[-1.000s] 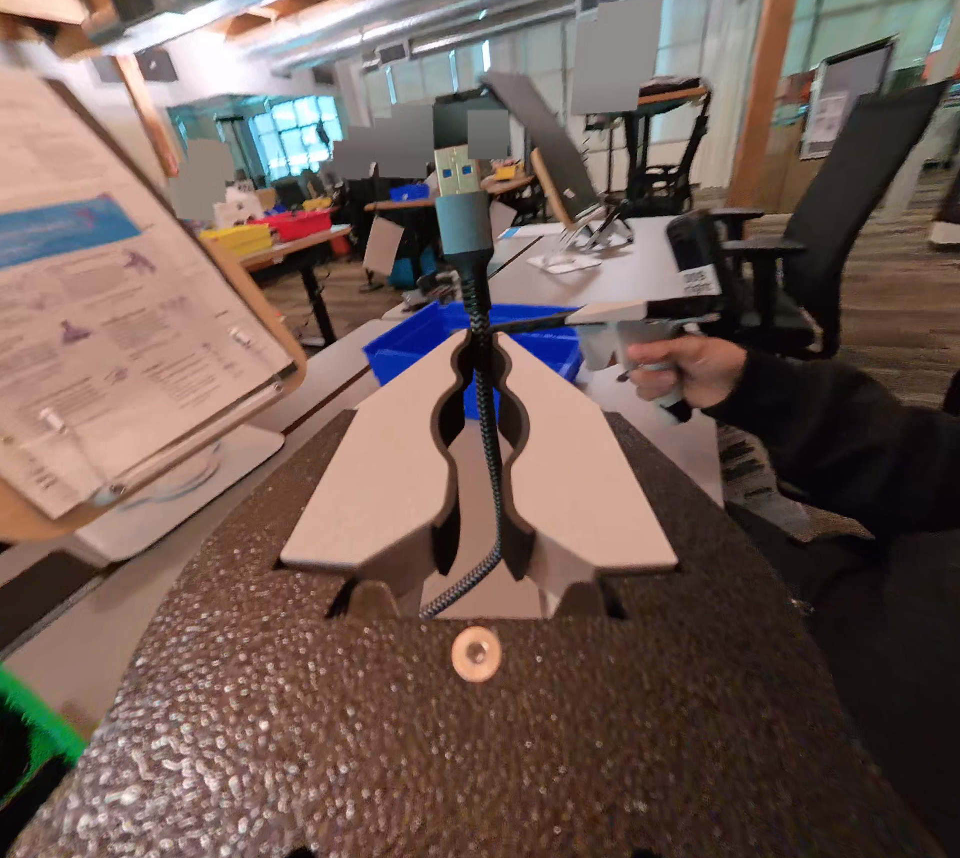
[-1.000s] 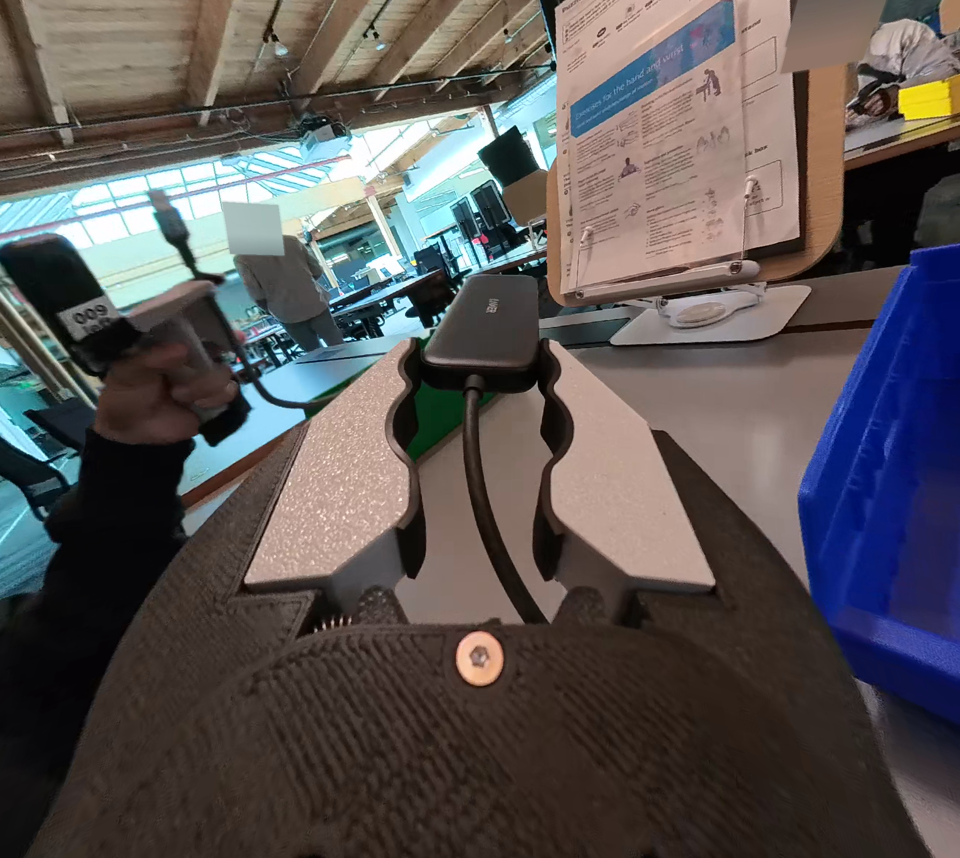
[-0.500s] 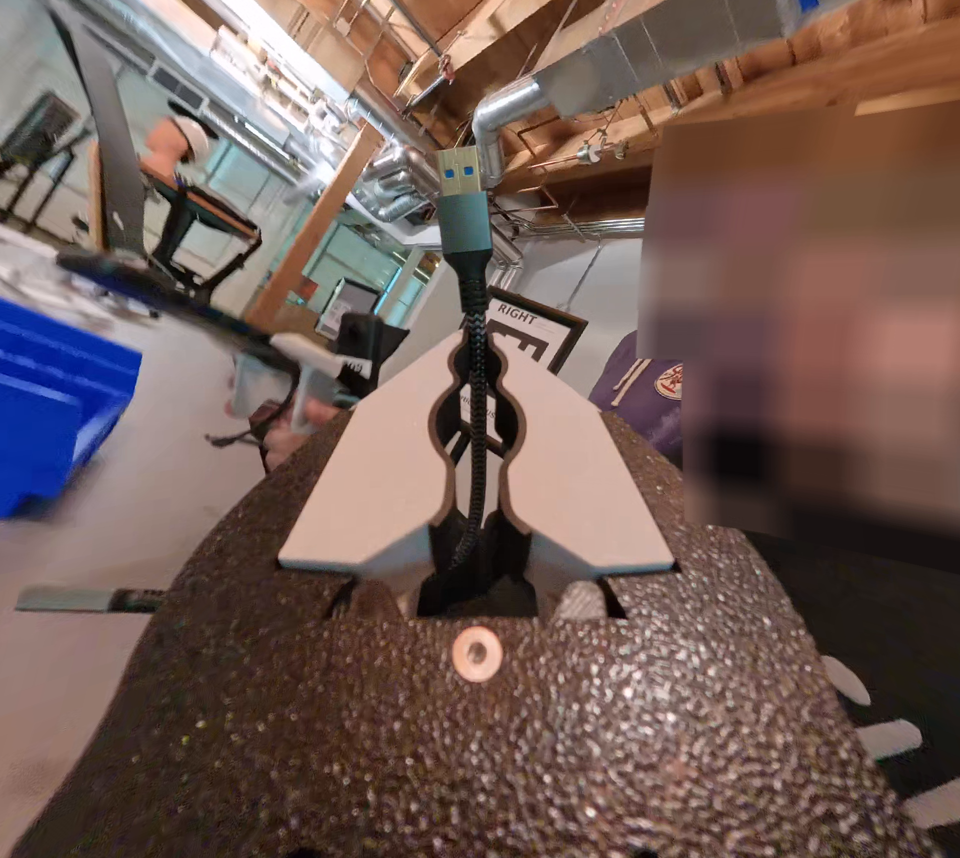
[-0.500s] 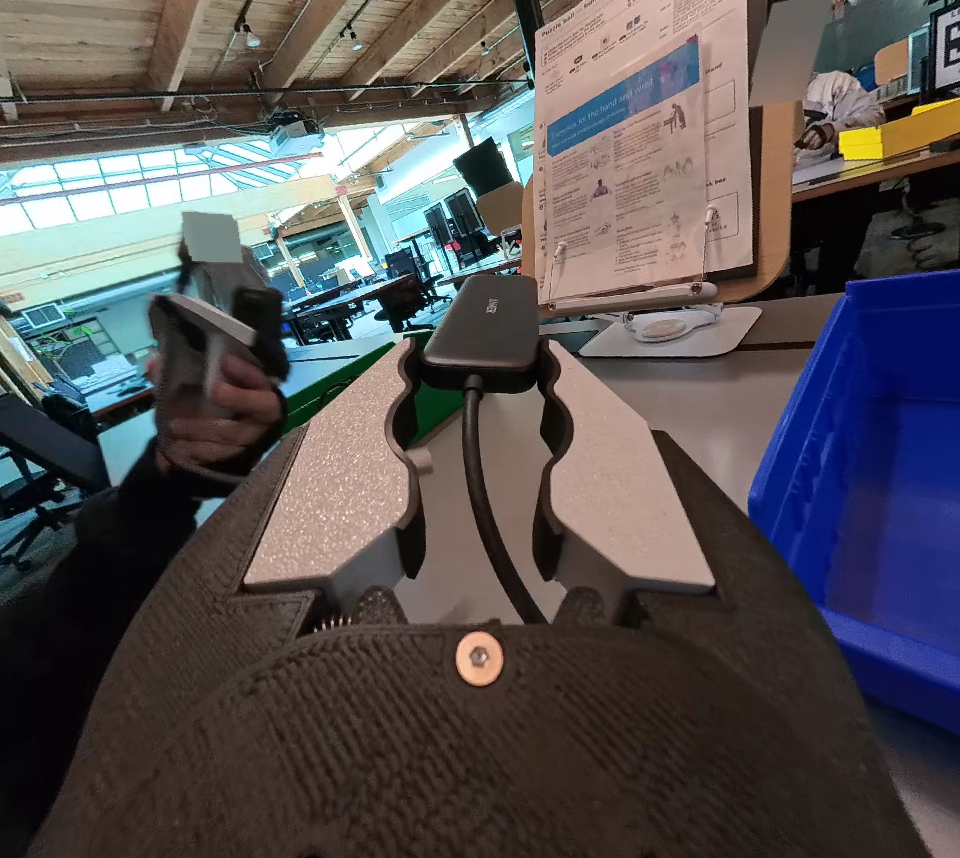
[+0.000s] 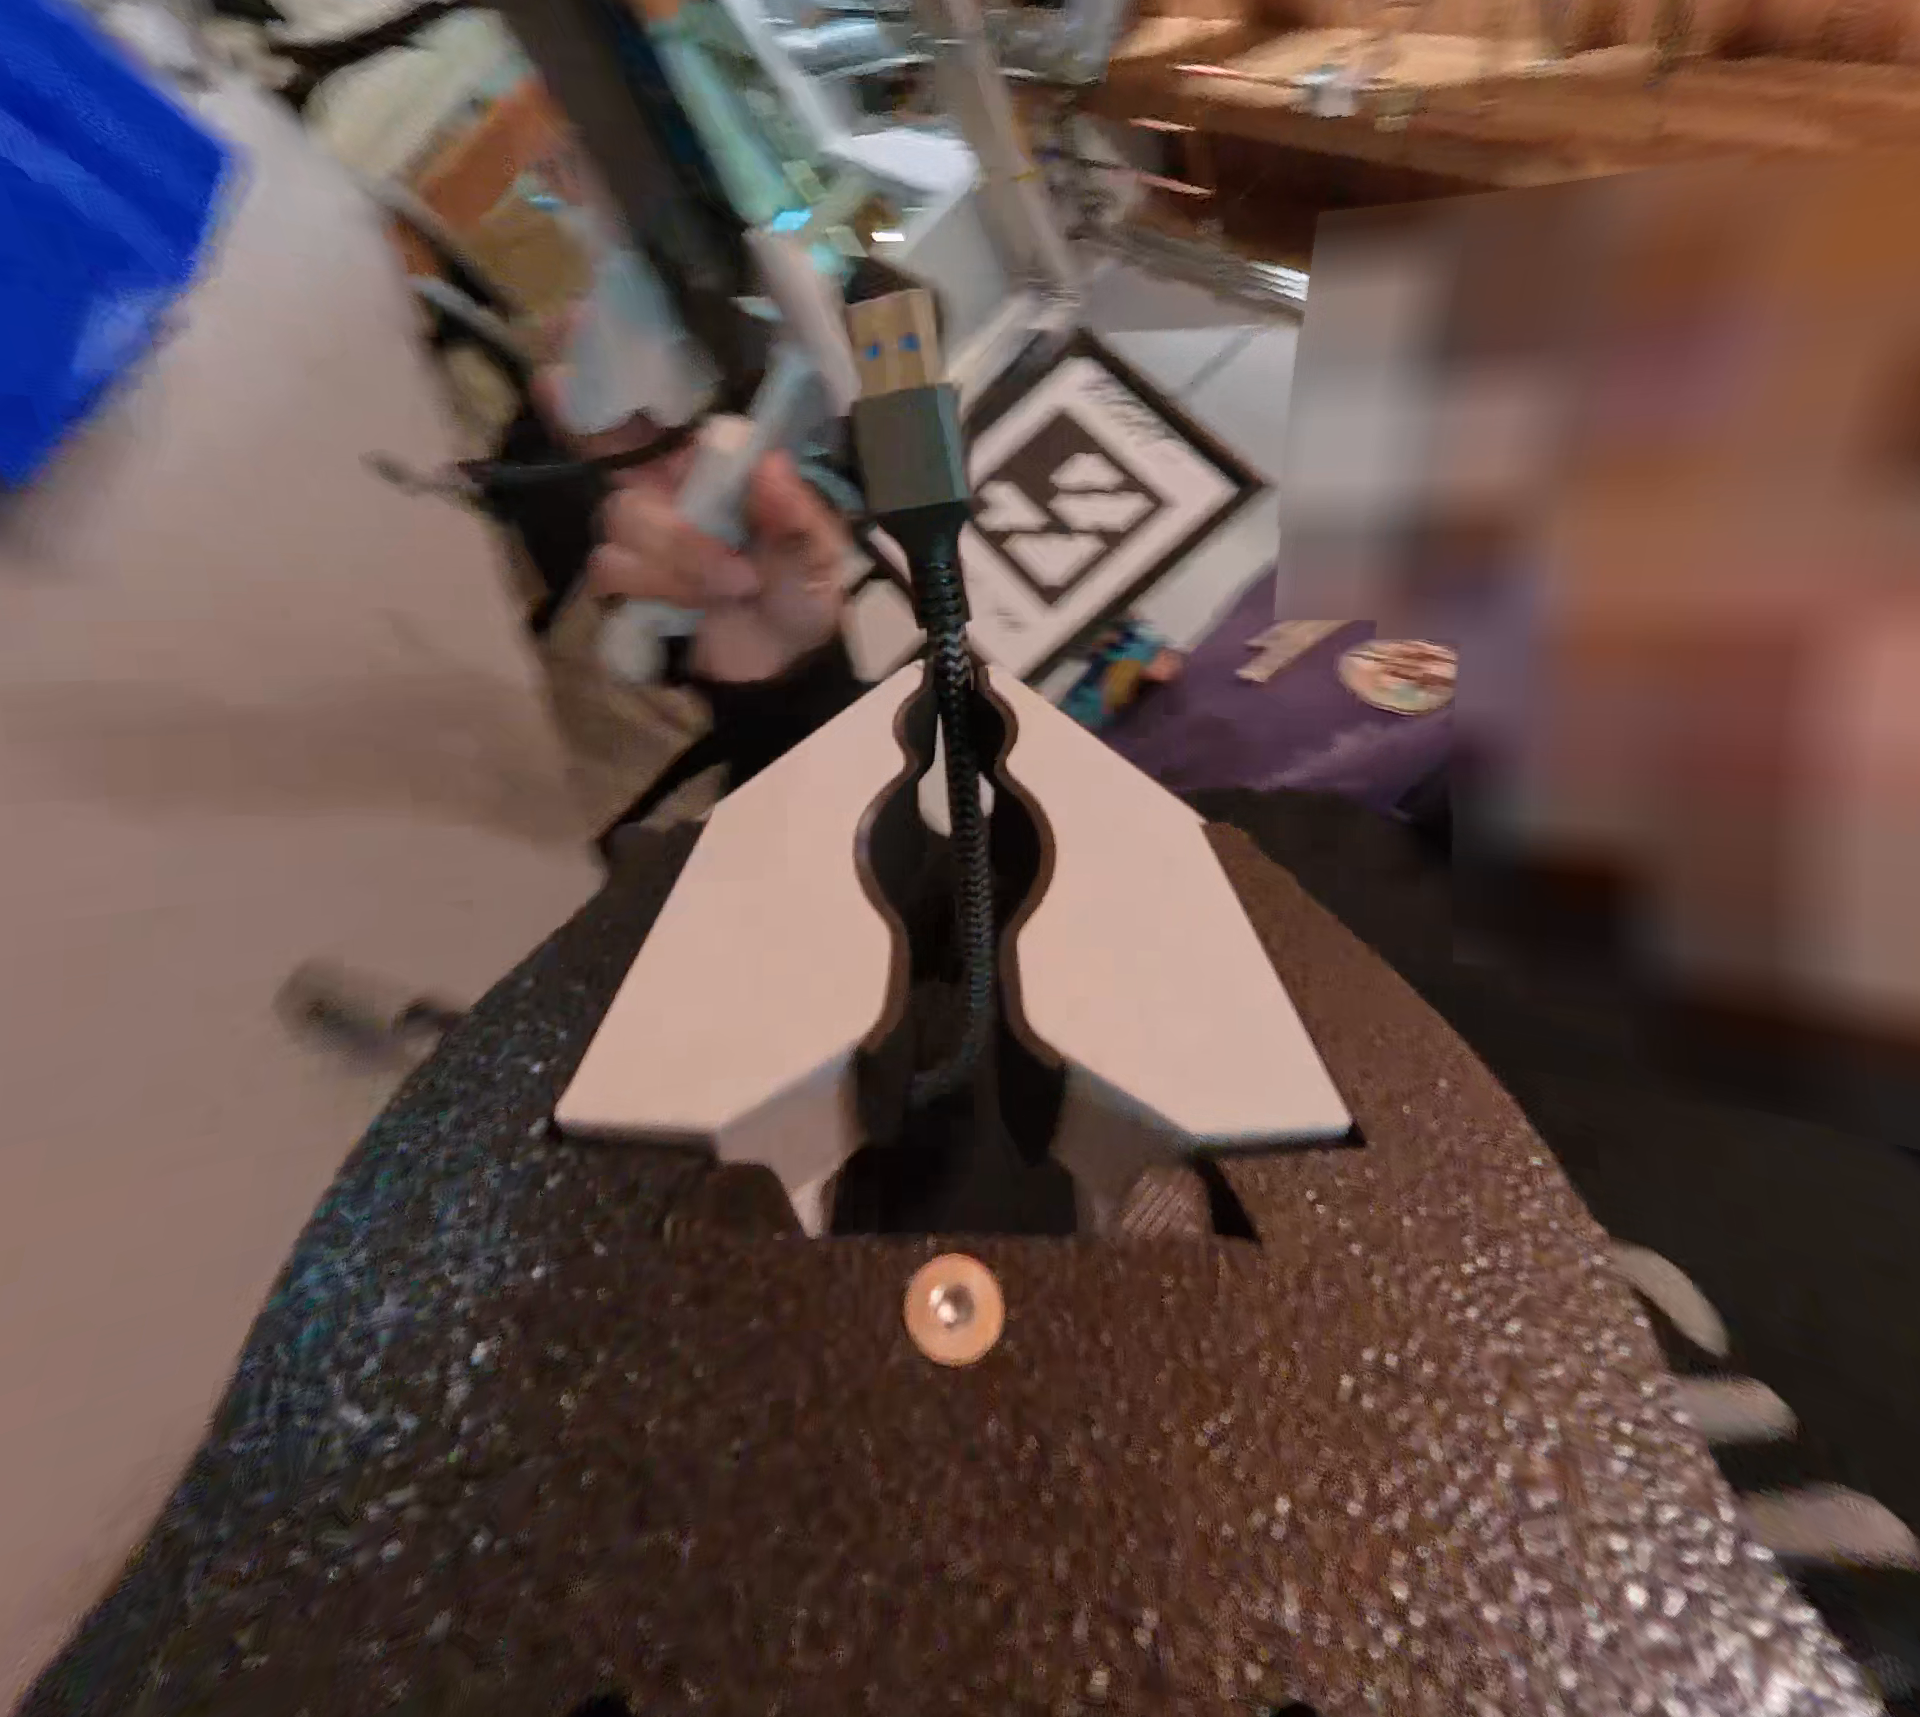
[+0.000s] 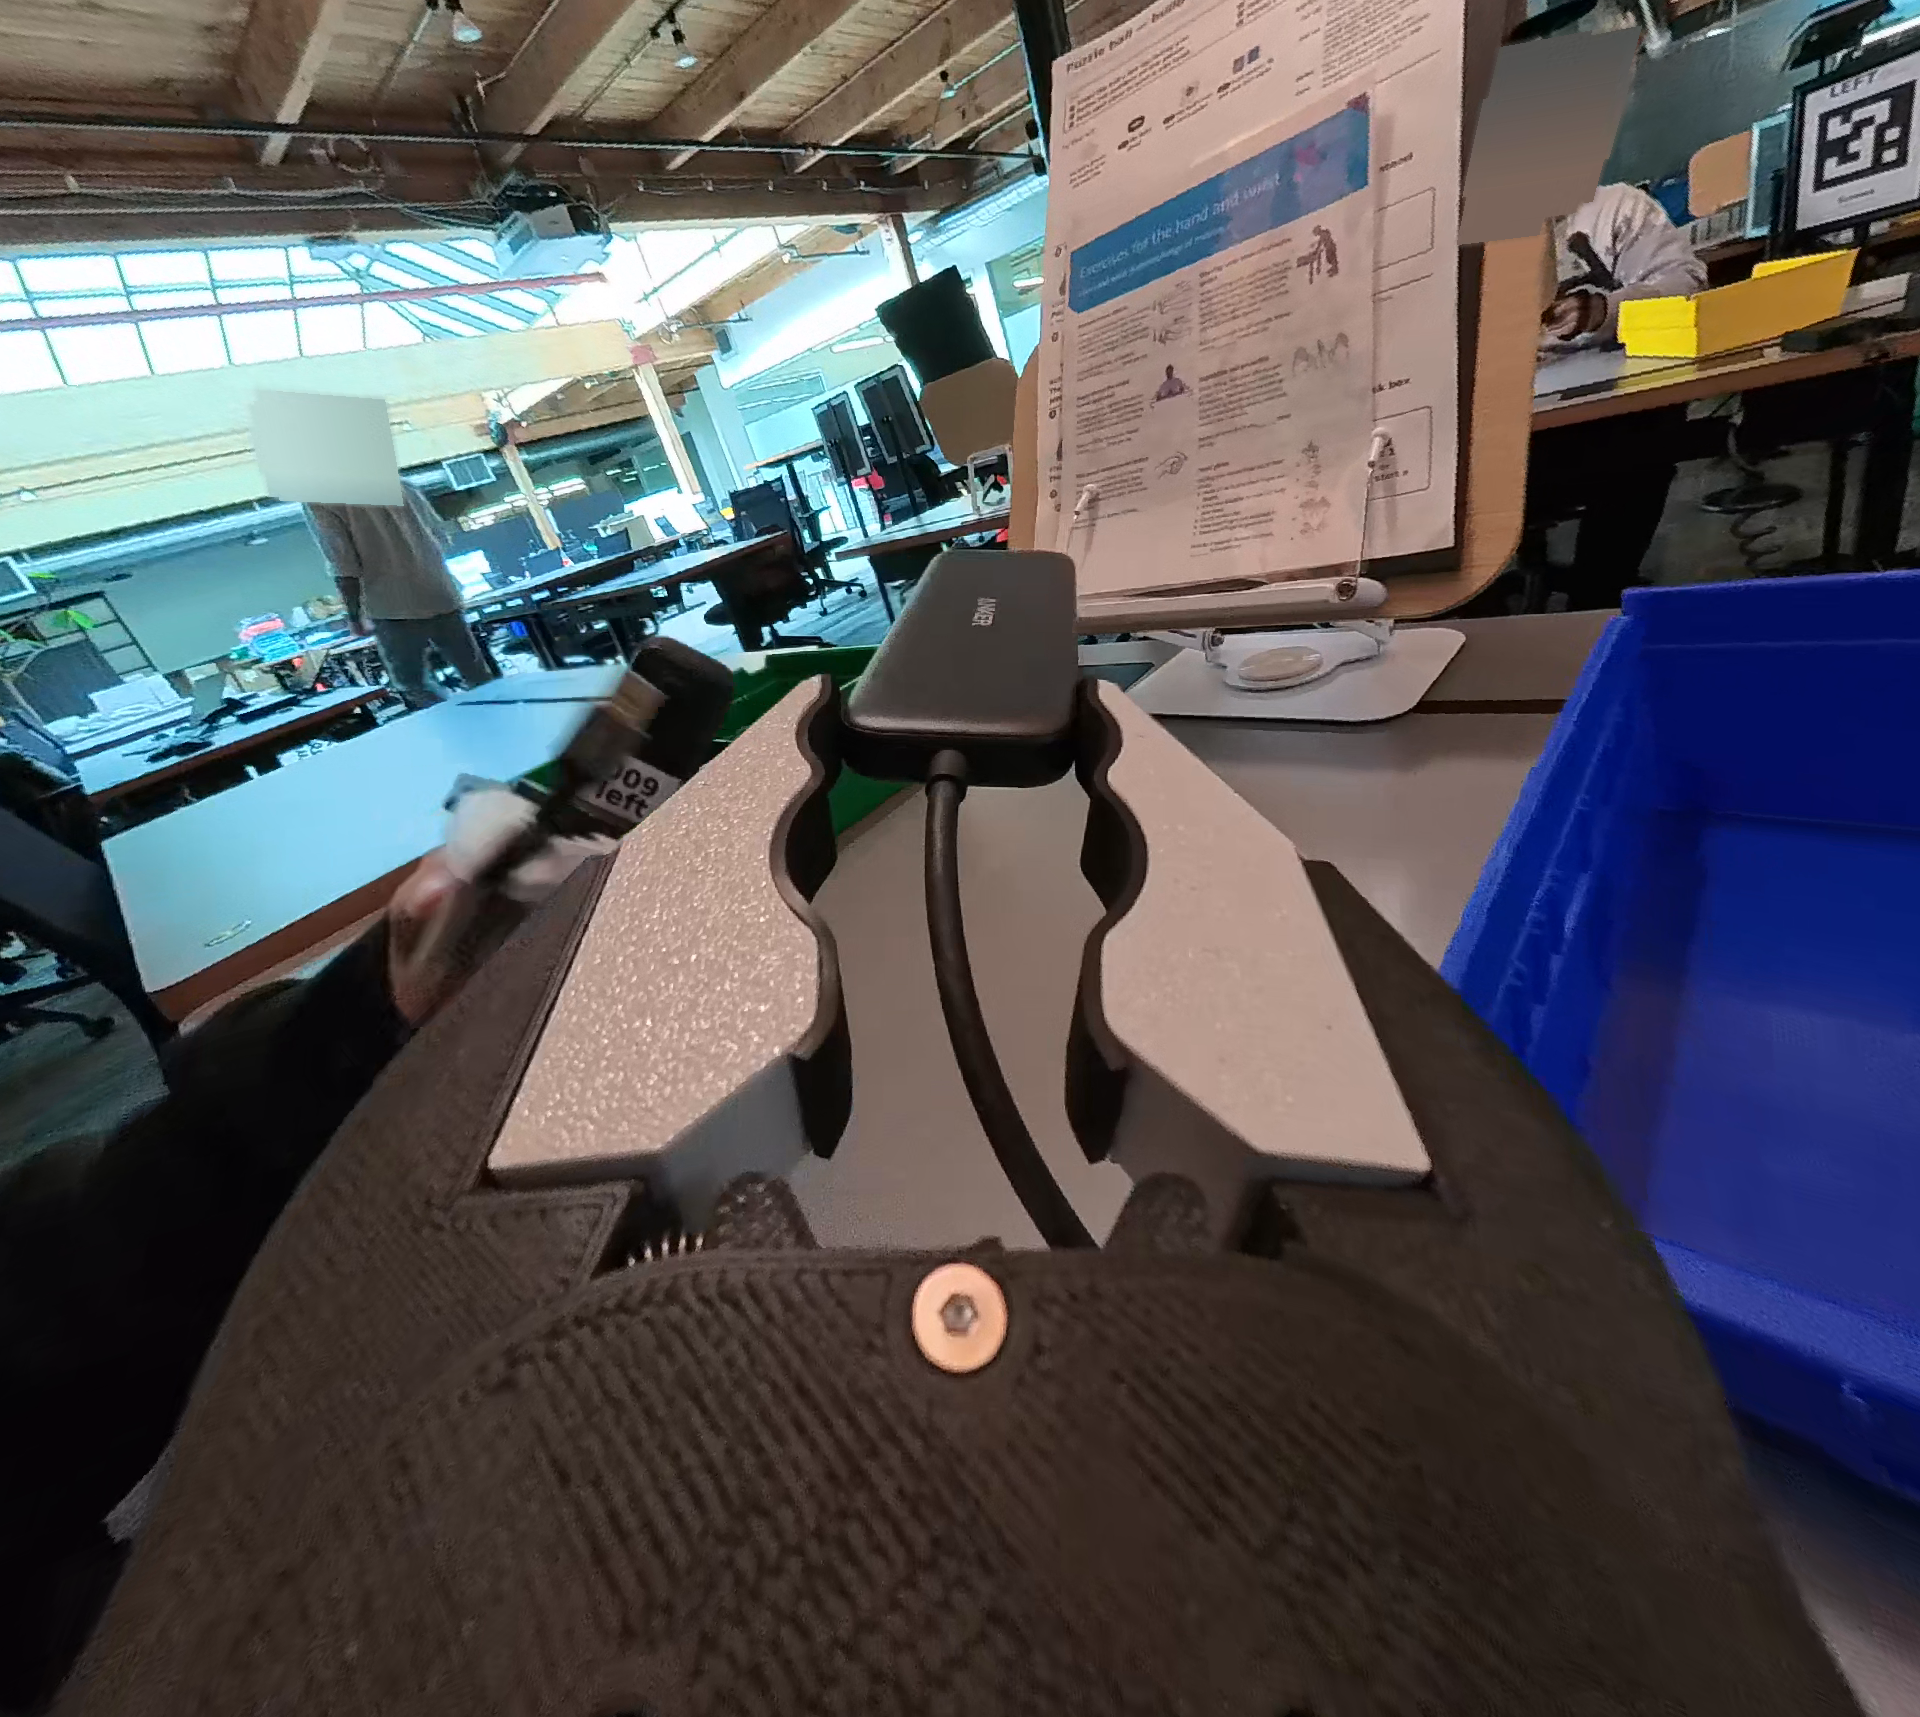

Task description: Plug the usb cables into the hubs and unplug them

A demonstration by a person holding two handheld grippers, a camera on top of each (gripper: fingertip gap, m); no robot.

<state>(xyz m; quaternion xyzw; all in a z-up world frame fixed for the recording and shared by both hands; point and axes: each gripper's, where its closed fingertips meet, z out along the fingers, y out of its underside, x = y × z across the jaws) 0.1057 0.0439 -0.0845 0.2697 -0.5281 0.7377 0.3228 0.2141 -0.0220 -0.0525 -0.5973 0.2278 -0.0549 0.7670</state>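
Observation:
My left gripper point(image 5: 954, 711) is shut on a black braided USB cable point(image 5: 961, 794). Its grey plug point(image 5: 909, 446) with a silver tip stands up past the fingertips. My right gripper point(image 6: 956, 722) is shut on the near end of a dark grey hub point(image 6: 971, 649), whose black lead point(image 6: 951, 940) runs back between the fingers. In the left wrist view the right gripper point(image 5: 727, 462) shows blurred in a hand, just left of the plug. In the right wrist view the left gripper point(image 6: 613, 763) shows blurred, low and left of the hub.
A blue bin point(image 6: 1714, 940) stands close on the right, and also shows in the left wrist view point(image 5: 83, 213). A stand with printed sheets point(image 6: 1247, 317) is behind the hub on the grey table point(image 6: 1351, 763). A green item point(image 6: 790, 680) lies behind my left finger. A person in purple point(image 5: 1299, 732) is close.
My left gripper has swung round and come down with the cable, ending low and close beside the hub. My right gripper has held the hub almost still.

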